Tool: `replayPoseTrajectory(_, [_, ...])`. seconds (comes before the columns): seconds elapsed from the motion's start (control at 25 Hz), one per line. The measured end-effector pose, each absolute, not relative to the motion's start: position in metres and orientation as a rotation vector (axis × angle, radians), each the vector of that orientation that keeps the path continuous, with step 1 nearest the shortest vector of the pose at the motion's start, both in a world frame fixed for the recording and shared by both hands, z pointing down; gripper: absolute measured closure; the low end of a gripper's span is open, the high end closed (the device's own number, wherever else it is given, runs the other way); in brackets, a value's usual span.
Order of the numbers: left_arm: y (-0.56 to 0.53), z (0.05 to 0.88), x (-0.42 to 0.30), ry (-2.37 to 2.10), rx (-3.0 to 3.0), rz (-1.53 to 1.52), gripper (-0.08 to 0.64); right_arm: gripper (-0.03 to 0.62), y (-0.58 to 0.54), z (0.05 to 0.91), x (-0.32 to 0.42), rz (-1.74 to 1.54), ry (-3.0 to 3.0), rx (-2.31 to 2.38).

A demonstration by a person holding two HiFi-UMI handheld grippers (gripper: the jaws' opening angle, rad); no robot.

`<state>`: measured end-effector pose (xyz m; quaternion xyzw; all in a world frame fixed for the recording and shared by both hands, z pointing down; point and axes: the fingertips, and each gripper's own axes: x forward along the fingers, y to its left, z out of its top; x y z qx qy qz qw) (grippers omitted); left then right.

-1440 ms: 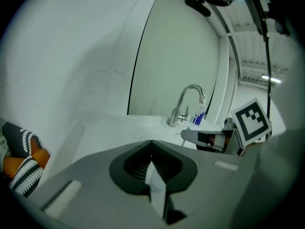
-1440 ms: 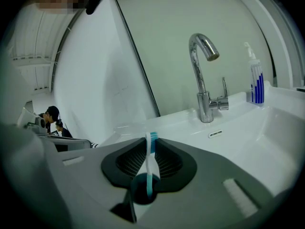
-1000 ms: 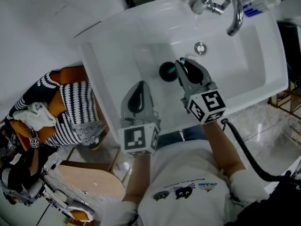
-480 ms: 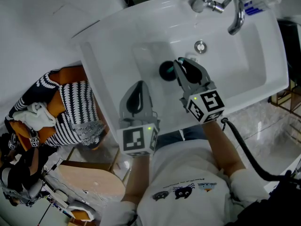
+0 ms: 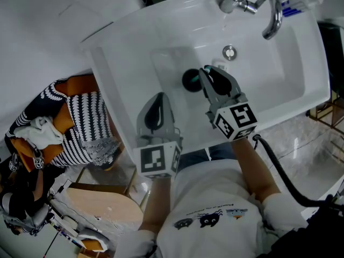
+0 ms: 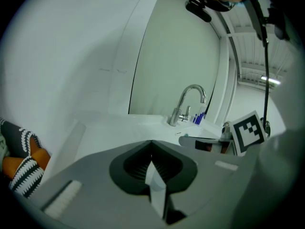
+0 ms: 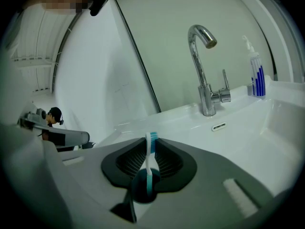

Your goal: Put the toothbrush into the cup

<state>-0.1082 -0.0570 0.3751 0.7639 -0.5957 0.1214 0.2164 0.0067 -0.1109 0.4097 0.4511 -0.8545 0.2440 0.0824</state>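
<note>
Surface: a white sink (image 5: 301,74), with a chrome faucet (image 5: 276,16) arching over the basin from the back rim. The drain (image 5: 229,52) lies just under the faucet's spout.
Room: pale tiled floor. A striped cloth (image 5: 86,122) and a round wooden stool (image 5: 102,206) sit off the sink's end farthest from the faucet.
Cup: the dark, round cup (image 5: 189,80) stands in the basin, past the drain from the faucet.
Right gripper (image 7: 151,141): its jaws are pinched on the toothbrush (image 7: 148,168), which stands upright with blue bristles on top. Its lower end is at the cup's dark mouth; contact cannot be told.
Left gripper (image 6: 152,144): its jaws are pressed together, with an unidentifiable pale sliver at the seam. It hangs over the near rim, farther from the faucet than the cup.
Right gripper view only: the bristles, and a blue-striped bottle (image 7: 256,78) just beside the faucet's base.
Head view only: the cup's place relative to the drain.
Edges: the near rim passes under both grippers. Bare basin floor spreads on the faucet's side of the right gripper.
</note>
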Motion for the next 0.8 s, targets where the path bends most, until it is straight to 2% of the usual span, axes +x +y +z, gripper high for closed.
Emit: replayPoseTrajectory(0.8, [-0.056,0.383,-0.103,-1.625,2.116,0.358,0.56,0.532,-0.113,0.416,0.028,0.868,-2.542,1.468])
